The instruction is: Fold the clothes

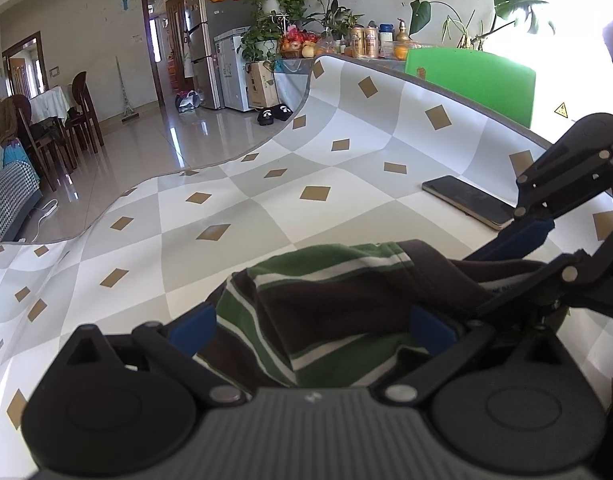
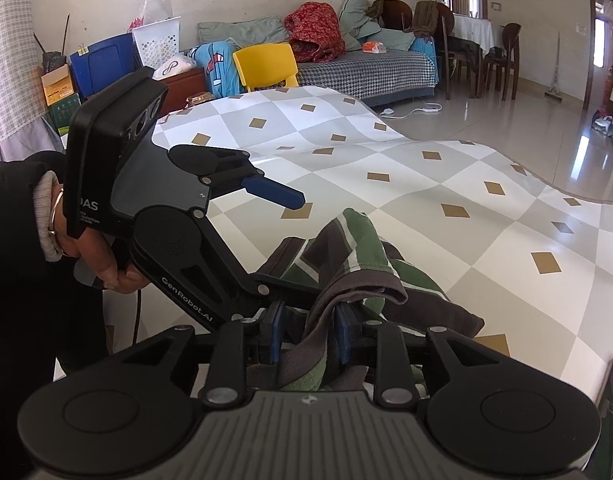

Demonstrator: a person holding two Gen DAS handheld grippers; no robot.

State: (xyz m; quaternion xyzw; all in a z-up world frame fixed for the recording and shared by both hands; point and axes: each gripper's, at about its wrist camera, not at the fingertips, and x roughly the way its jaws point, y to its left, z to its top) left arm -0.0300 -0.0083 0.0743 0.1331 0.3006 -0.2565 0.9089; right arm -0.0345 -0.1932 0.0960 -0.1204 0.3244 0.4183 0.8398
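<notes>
Looking at striped shirt (image 1: 326, 312): sat bunched up on checkered table (image 1: 266, 184). Had left tongs (image 1: 311, 330) spread wide around one end, not pinching. Had right tongs (image 2: 309, 334) narrow, fabric between pads, seemed slack on one side tbh.

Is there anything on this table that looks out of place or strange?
Yes: a phone lies on the table just beyond the striped garment, beside the right claw. It is no part of the folding and could be covered or pushed. The garment itself is bunched, not flat.
</notes>
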